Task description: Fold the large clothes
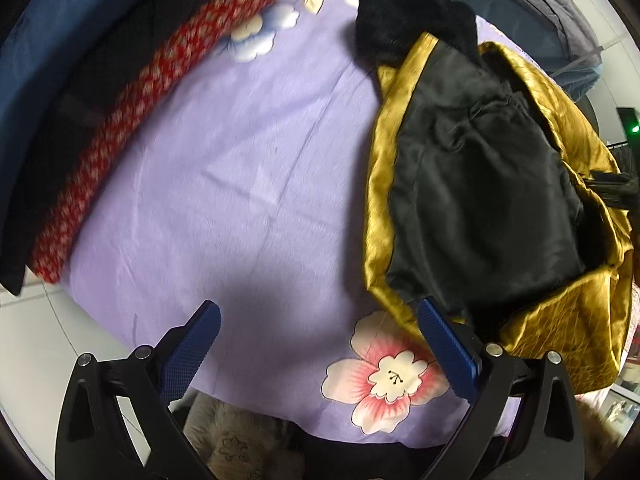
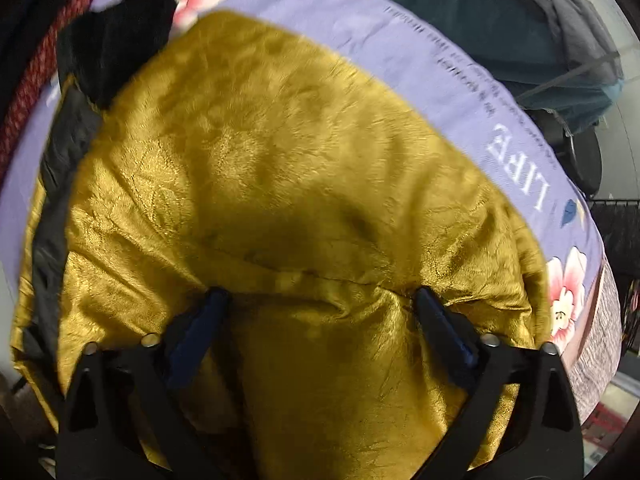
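Gold jacket (image 1: 560,320) to the right of the left gripper (image 1: 320,316), long axis running away from the camera toward the black fur collar (image 1: 404,20) at the far end. Right gripper (image 2: 320,294) directly over the gold jacket (image 2: 280,160), far nearer than the left; likely the one to make the next fold, with the left free to reach across and pin or lift the near edge.

Left gripper wide open, holding nothing, hovering above bare purple bedsheet (image 1: 224,168) with the right-hand blue pad (image 1: 444,340) just beside the jacket's near gold hem. Right gripper spread too, fingers sunk into or pressed against a fold of gold cloth bulging between them; cannot tell whether merely resting there or about to pinch, but not clamped.

Jacket lying on the purple bedsheet (image 2: 460,76), toward its right side, partly folded: shiny gold brocade outside, crinkled, with the black lining (image 1: 480,200) turned up and showing in the middle, gold border around it. Soft, slippery-looking, puffy fabric; probably prone to sliding out of a fold. Red patterned cloth (image 1: 152,92) and dark garments well apart, along the far left of the bed.
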Tool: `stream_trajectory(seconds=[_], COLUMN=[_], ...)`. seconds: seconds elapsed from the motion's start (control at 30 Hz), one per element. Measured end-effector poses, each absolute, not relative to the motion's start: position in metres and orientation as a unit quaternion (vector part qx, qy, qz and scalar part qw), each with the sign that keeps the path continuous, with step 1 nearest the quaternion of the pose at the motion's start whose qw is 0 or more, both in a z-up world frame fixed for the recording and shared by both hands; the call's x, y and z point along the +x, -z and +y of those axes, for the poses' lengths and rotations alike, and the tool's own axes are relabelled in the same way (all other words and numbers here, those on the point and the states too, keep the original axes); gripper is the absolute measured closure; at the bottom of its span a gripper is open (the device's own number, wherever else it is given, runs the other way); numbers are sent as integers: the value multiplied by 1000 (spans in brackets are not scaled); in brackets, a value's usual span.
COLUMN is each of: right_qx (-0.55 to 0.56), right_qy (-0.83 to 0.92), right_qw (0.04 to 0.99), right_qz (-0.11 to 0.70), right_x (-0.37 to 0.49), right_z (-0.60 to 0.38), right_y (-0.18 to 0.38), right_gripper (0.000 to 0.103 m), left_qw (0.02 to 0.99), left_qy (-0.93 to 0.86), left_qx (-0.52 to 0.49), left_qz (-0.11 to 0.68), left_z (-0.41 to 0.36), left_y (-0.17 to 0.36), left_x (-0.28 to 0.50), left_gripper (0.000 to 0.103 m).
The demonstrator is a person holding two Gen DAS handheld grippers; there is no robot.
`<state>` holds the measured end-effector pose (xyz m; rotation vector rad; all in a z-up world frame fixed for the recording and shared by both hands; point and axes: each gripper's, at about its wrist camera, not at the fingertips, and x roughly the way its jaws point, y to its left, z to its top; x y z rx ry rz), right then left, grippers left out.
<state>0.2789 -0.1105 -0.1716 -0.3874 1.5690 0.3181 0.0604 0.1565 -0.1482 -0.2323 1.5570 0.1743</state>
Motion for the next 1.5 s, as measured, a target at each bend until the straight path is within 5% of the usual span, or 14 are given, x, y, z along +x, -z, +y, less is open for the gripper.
stream_trajectory(seconds=[0.07,0.13,0.5,0.7,0.93,1.03,1.17,1.33,1.5], right_qx=[-156,-149,60,86,21,15,47,67,112], right_qy=[-142,-145,-213,-246,-154,-147,-159,-97,-11], right_qw=[687,698,843,787,707,737,805,839,817], right_qz=[695,685,490,559,690,660,570,531,566], right_x=[272,270,190,67,-21,-8,12,53,114], right_z=[-108,-106,-188,-236,-202,-190,-198,-226,-280], right_y=[171,161,-91,-62,59,37,-35,-66,-15], right_gripper=[83,90,98,97,67,54,12,6,6], left_qw=[701,705,800,824,846,840,815,758,749], left_qy=[-76,-72,-43,11,59,79,108,135,149], left_qx=[-111,-119,-94,-73,-65,-45,-30,-6,50], left_qz=[700,695,591,561,526,535,568,638,644], left_z=[159,163,166,138,110,91,64,32,18], left_y=[153,155,93,69,35,36,65,133,152], left_x=[54,50,74,98,137,151,149,116,74], left_gripper=[6,6,7,7,6,6,6,6,6])
